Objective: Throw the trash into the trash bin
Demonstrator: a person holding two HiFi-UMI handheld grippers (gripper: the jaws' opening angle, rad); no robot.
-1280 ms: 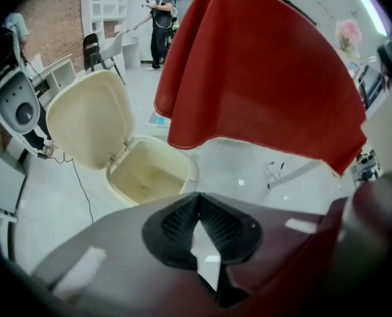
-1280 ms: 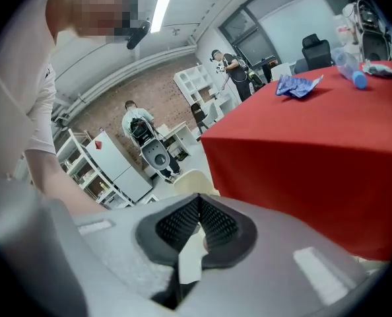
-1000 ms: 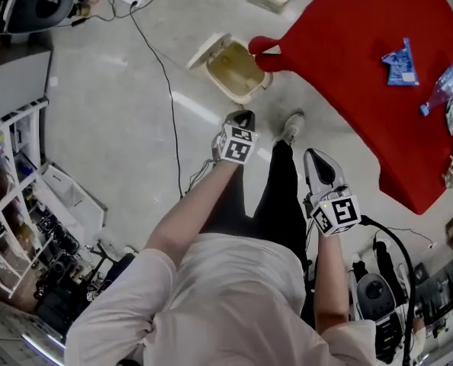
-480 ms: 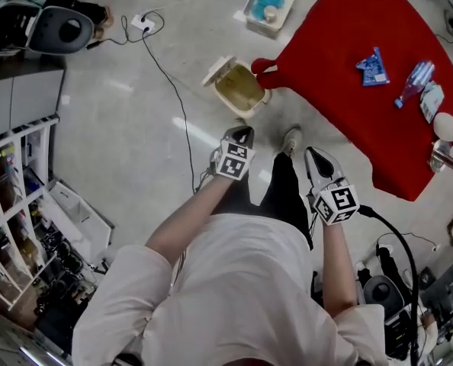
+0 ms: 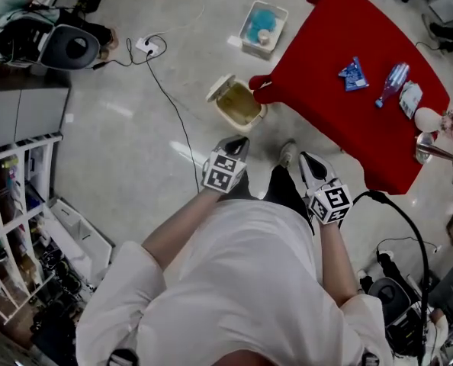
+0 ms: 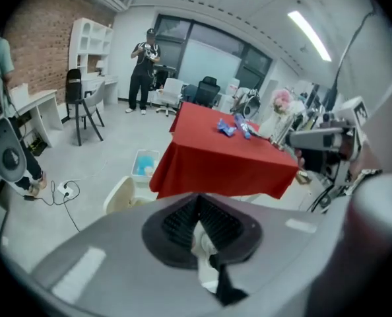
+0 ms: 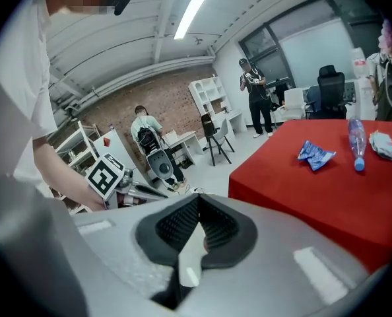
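The cream trash bin (image 5: 240,105) stands on the floor with its lid flipped open, beside the corner of the red table (image 5: 341,117). A blue wrapper (image 5: 354,75) and a plastic bottle (image 5: 392,82) lie on the table top. My left gripper (image 5: 239,140) hangs shut near the person's feet, short of the bin, with nothing between its pads (image 6: 197,207). My right gripper (image 5: 304,158) is shut and empty too (image 7: 197,210), beside the table's near edge. In the left gripper view the bin's lid (image 6: 119,195) shows at lower left.
A clear tub with blue contents (image 5: 262,27) sits beyond the bin. A power strip and cable (image 5: 152,48) run across the floor at left. White shelves (image 5: 13,204) stand at far left. Cables and gear (image 5: 394,288) lie at lower right. People stand in the background (image 6: 143,71).
Both grippers have risen and drawn back towards the body, the left one more. The bin and table now sit farther off in the head view.
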